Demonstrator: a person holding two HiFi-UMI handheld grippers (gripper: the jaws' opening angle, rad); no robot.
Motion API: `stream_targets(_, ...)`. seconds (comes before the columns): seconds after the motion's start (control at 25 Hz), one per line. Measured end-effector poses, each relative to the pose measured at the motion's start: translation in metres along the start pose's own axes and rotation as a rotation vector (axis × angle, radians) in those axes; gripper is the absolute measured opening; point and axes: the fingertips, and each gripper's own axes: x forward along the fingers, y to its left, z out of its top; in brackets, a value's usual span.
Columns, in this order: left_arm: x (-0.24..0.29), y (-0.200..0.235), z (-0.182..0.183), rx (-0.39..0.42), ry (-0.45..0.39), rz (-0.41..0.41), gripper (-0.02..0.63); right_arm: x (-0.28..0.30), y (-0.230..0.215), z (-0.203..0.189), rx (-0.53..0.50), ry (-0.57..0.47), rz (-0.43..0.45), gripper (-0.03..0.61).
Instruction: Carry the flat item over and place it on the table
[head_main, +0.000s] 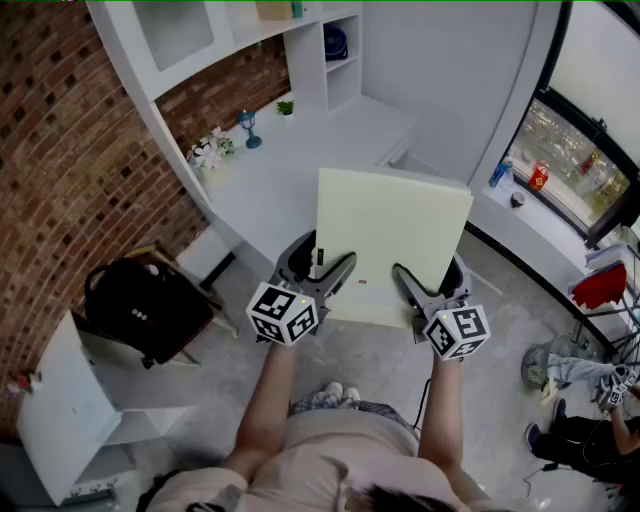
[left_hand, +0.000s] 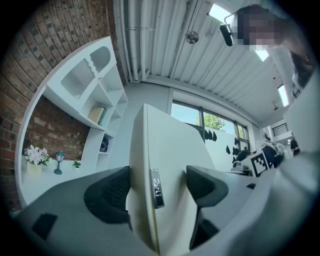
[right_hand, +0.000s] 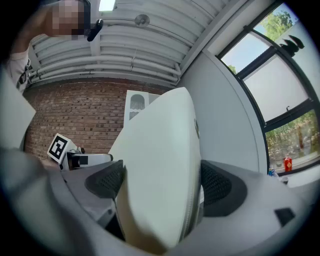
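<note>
The flat panel (head_main: 395, 235), pale cream and rectangular, is being held in the air in front of the person, over the grey floor (head_main: 380, 370). The left gripper (head_main: 322, 262) is pinching the panel's left edge close to the near corner, with one jaw pressing on each face. The right gripper (head_main: 430, 280) is pinching the near edge close to the right corner in the same way. A small metal fitting (left_hand: 156, 187) is sitting on the panel's thin edge between the left jaws.

In the head view the panel's far edge is overlapping the near corner of the white table (head_main: 290, 160). Whether the panel is over the tabletop or short of it cannot be told. A broad stretch of tabletop is showing beyond the far edge. Flowers (head_main: 208, 150), a blue ornament (head_main: 248, 130) and a small plant (head_main: 286, 107) are standing along the back by the brick wall (head_main: 60, 150). A white shelf unit (head_main: 325, 50) is rising at the table's far end.

A black bag (head_main: 140, 305) is lying well apart from the left gripper. A window sill (head_main: 520, 215) is running to the right, with open floor between it and the right gripper.

The panel is covering the table's near edge and one jaw of each gripper in the head view. In both gripper views it is filling the centre and blocking what lies straight ahead.
</note>
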Motion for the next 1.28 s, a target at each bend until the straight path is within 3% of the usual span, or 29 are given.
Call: stream_targets(1.28,0.021,0.044,-0.012,-0.047,0.024,-0.046,0.341,0.039,-0.005,-0.019,0.023,0.025,-0.036,0.495)
